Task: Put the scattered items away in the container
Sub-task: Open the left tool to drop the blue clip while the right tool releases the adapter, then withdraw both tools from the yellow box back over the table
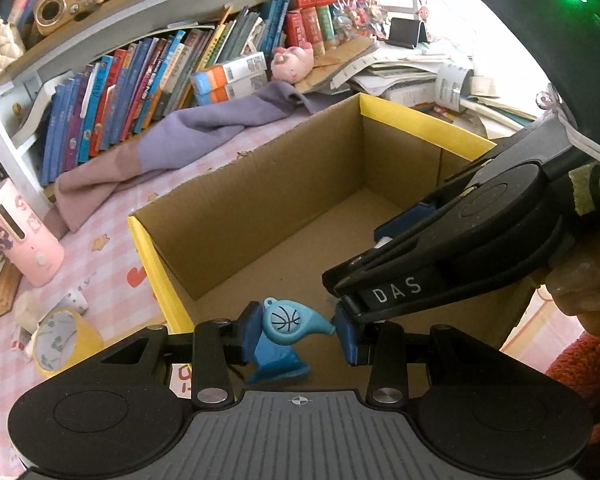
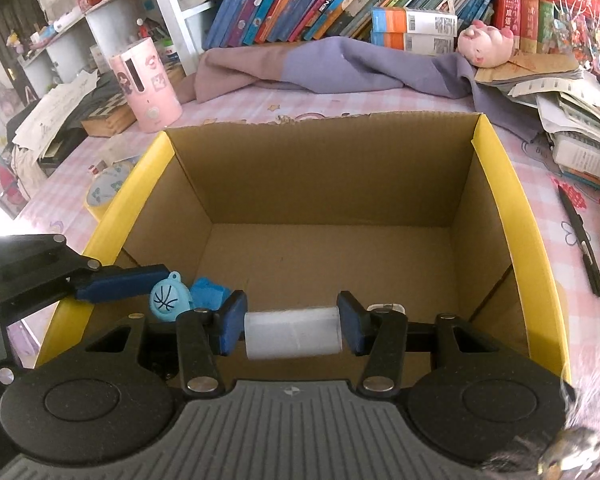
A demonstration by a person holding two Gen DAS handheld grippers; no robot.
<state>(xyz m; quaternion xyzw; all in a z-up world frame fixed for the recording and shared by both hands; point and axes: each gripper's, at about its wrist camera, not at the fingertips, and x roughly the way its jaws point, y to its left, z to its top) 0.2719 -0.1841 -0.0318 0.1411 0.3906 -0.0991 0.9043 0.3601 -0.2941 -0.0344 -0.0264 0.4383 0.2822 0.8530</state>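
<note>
A cardboard box (image 1: 420, 124) with yellow rim strips stands open on the pink checked tablecloth, and its floor is bare. My left gripper (image 1: 298, 330) is shut on a light-blue whistle (image 1: 288, 320) printed with a basketball. A darker blue piece (image 1: 280, 366) hangs under the whistle, over the box's near left corner. My right gripper (image 2: 293, 326) is shut on a white translucent roll (image 2: 292, 336) above the near part of the box (image 2: 512, 208). In the right wrist view the left gripper's finger (image 2: 120, 280) enters from the left with the whistle (image 2: 168, 298). The right gripper (image 1: 384, 246) crosses the left wrist view from the right.
Left of the box lie a yellow tape roll (image 2: 108, 188) and a pink cylinder (image 2: 146, 84). A purple cloth (image 2: 340, 64) and a pig plush (image 2: 486, 46) lie behind it, before shelves of books. Stacked papers and a black pen (image 2: 580, 240) are on the right.
</note>
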